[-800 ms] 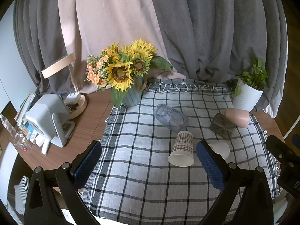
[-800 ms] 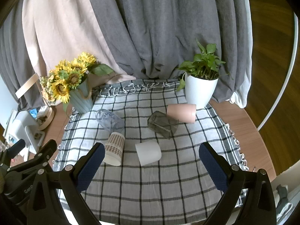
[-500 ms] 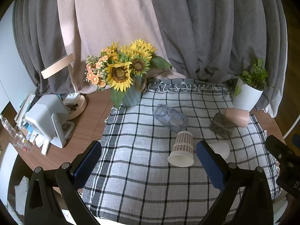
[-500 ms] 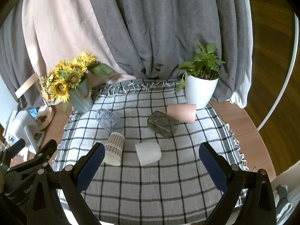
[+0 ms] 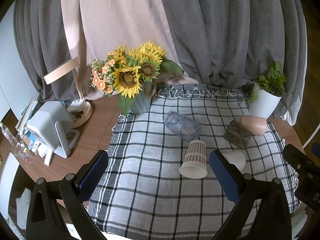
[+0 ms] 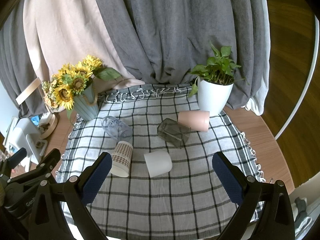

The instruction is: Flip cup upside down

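1. Five cups are seen lying on their sides on the checked cloth (image 6: pixel 160 200); which one is the task's cup cannot be told.
2. The checked cup (image 6: pixel 121 161) lies at the left of the group, its open mouth turned toward the cameras; in the left wrist view it (image 5: pixel 194 159) shows between the left gripper's fingers, nearer the right one.
3. The white cup (image 6: pixel 158 163) lies just beside the checked cup, apart from it, in the middle of the cloth; in the left wrist view it (image 5: pixel 235 159) is partly hidden behind the right finger.
4. The clear cup (image 6: pixel 116 127) lies just behind the checked cup; contact between them cannot be told.
5. The grey cup (image 6: pixel 173 135) lies behind the white cup, and the pink cup (image 6: pixel 194 120) lies against or just beside it, in front of the plant pot (image 6: pixel 214 97).
6. The sunflower vase (image 6: pixel 86 106) stands at the cloth's far left corner.
7. The left gripper (image 5: pixel 159 177) is held wide open above the near cloth, with nothing between its fingers.
8. The right gripper (image 6: pixel 161 180) is likewise spread wide and holds nothing; no cup is touched by it.
9. A lamp (image 5: pixel 66 86) and a white device (image 5: pixel 50 128) are seen on the wooden table (image 5: pixel 96 132), left of the cloth.
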